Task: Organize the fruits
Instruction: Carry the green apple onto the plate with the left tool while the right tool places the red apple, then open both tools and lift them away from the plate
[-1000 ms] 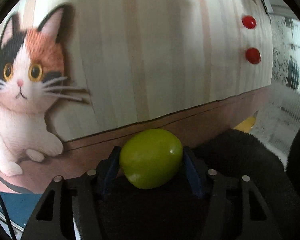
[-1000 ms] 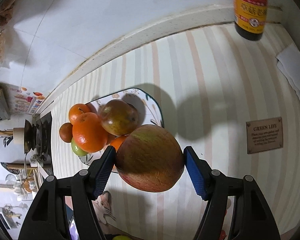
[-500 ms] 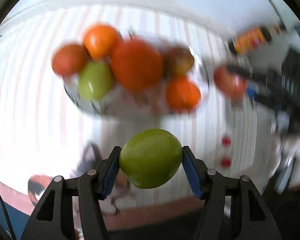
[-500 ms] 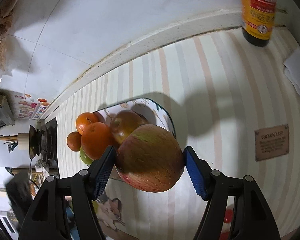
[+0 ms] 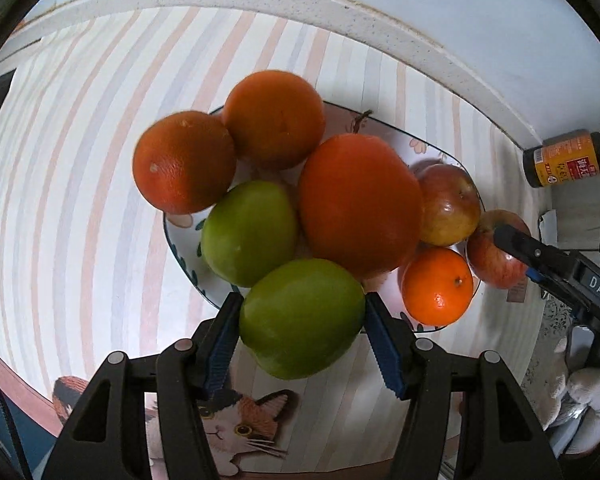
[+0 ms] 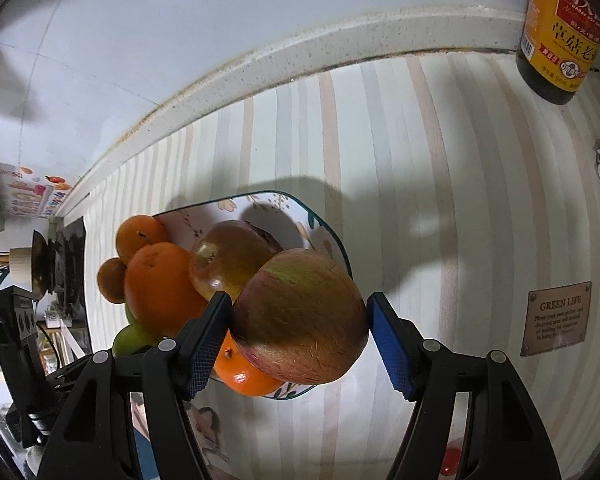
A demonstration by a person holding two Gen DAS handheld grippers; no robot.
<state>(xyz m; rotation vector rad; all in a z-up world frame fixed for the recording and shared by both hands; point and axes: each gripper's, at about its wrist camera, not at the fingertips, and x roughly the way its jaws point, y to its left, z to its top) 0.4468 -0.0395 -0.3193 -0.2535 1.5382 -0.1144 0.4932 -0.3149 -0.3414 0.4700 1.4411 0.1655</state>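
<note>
Since a second ago my left claw swung from the cat print to above the plate, clamped on the green fruit. Right claw gripped the red apple over the plate's right side. Best lower into bare gaps, release gently. Plaque read "GREEN LIFE"; claw tag "DAS".

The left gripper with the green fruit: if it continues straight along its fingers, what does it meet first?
Probably the fruit pile on the plate. The left gripper holds its green fruit at the near rim, beside another green fruit; depth is unclear.
</note>
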